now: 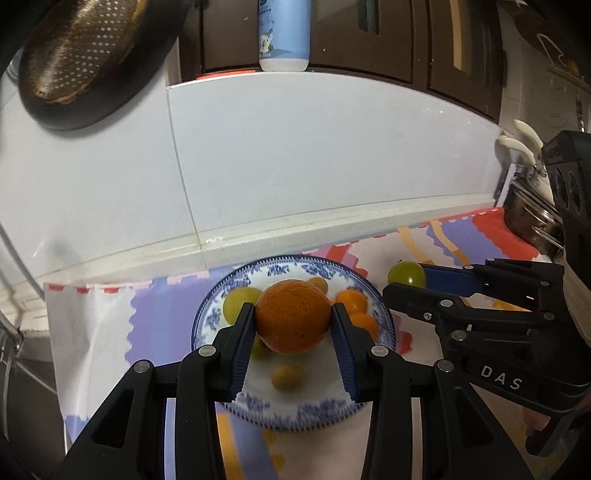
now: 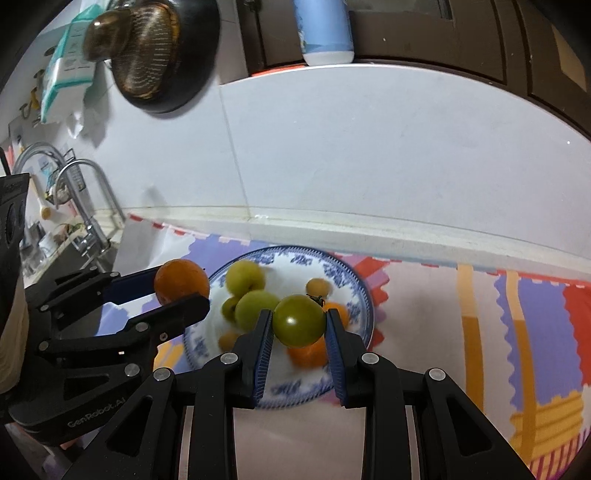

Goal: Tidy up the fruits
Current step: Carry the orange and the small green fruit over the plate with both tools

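My left gripper (image 1: 293, 321) is shut on an orange (image 1: 293, 316) and holds it above a blue-and-white plate (image 1: 210, 317). The plate holds several small green and orange fruits. My right gripper (image 2: 299, 323) is shut on a green tomato (image 2: 299, 320) above the same plate (image 2: 360, 295). In the left wrist view the right gripper (image 1: 404, 280) holds the green tomato (image 1: 405, 273) to the right of the plate. In the right wrist view the left gripper (image 2: 181, 291) holds the orange (image 2: 181, 281) at the plate's left edge.
A colourful patterned mat (image 2: 517, 314) covers the counter. A white tiled wall (image 1: 314, 155) stands behind. A dark pan (image 1: 85, 55) hangs at the upper left; a blue bottle (image 1: 283, 33) stands on the ledge. A tap (image 2: 92, 206) and sink lie left.
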`<state>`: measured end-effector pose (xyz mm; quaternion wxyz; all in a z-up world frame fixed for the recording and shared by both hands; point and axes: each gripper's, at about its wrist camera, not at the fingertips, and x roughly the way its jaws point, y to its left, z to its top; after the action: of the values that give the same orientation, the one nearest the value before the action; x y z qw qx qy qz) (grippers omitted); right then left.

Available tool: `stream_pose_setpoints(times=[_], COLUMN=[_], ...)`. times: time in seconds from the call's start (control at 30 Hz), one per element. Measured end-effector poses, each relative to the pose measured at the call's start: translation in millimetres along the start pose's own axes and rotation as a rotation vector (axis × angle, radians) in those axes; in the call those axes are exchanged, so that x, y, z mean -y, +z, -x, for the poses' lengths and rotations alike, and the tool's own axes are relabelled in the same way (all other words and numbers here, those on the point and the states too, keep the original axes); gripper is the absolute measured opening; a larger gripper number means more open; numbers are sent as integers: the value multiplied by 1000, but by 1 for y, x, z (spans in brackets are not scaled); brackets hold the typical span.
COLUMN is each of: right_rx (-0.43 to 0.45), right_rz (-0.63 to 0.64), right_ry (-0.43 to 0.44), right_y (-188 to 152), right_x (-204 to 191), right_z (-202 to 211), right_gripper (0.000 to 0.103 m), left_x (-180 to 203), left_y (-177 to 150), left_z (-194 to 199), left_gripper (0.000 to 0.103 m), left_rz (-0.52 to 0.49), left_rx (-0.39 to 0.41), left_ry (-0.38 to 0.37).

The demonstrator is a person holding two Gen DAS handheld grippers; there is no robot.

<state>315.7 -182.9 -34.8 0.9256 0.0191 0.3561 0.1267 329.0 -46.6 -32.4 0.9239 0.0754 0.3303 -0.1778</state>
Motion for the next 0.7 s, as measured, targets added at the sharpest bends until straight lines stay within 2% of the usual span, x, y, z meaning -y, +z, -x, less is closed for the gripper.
stream_pose_setpoints(times=[0.27,0.7], right_rx=[-35,-105], right_rz=[-4,-25], right_ry=[11,32], right_y=[17,17], right_x=[21,45], right_z=[-47,-102], right_gripper=[29,29], left_x=[-8,-6], left_y=[16,19], left_z=[-44,-96], left_gripper=[40,40], left_rz=[-17,-28], left_rx=[-32,-94], left_ry=[13,15])
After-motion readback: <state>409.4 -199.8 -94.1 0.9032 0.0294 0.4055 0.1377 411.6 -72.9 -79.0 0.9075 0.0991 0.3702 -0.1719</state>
